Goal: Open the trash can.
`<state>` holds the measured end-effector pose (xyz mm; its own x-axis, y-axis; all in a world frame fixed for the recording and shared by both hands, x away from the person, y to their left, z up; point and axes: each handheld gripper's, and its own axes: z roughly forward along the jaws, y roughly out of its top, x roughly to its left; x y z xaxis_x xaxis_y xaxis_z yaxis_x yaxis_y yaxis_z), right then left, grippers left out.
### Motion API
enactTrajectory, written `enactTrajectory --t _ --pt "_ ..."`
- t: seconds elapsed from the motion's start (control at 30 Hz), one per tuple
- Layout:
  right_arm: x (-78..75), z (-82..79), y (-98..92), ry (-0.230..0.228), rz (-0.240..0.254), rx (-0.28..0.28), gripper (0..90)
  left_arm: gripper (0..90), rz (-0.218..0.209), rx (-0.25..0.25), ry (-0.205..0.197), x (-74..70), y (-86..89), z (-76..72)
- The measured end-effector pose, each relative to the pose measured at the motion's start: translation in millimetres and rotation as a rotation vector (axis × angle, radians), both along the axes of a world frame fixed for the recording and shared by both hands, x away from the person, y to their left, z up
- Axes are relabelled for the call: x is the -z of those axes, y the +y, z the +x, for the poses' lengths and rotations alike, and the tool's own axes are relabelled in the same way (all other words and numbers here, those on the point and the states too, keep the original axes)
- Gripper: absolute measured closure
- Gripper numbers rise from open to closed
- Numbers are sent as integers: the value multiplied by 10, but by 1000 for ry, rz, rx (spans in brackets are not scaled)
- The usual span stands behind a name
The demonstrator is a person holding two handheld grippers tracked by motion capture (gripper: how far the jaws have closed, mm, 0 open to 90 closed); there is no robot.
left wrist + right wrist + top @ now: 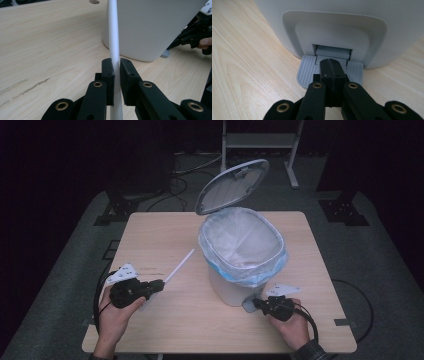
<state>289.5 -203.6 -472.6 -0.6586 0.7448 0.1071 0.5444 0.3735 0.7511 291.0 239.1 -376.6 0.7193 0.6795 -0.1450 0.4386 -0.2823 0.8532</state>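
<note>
High view: white pedal bin (235, 287) mid-table (165, 232), lid (231, 186) raised, liner bag (243, 245) inside; left gripper (159, 285) clamped on a white stick (180, 265) angled toward the bin. Left gripper view: jaws pinching the stick upright beside the bin wall. Right gripper view: right gripper (332, 71) closed, tips resting on grey pedal (307, 71).

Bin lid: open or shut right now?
Open. The lid stands tilted up behind the bagged rim of the pedal bin, while the shut right gripper presses on the foot pedal.
</note>
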Motion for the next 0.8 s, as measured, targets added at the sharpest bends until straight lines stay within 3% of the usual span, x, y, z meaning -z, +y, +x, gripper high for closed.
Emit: enactTrajectory --t 0.8 --pt "2 -2 1 -1 1 4 900 819 -77 47 -82 -447 27 -98"
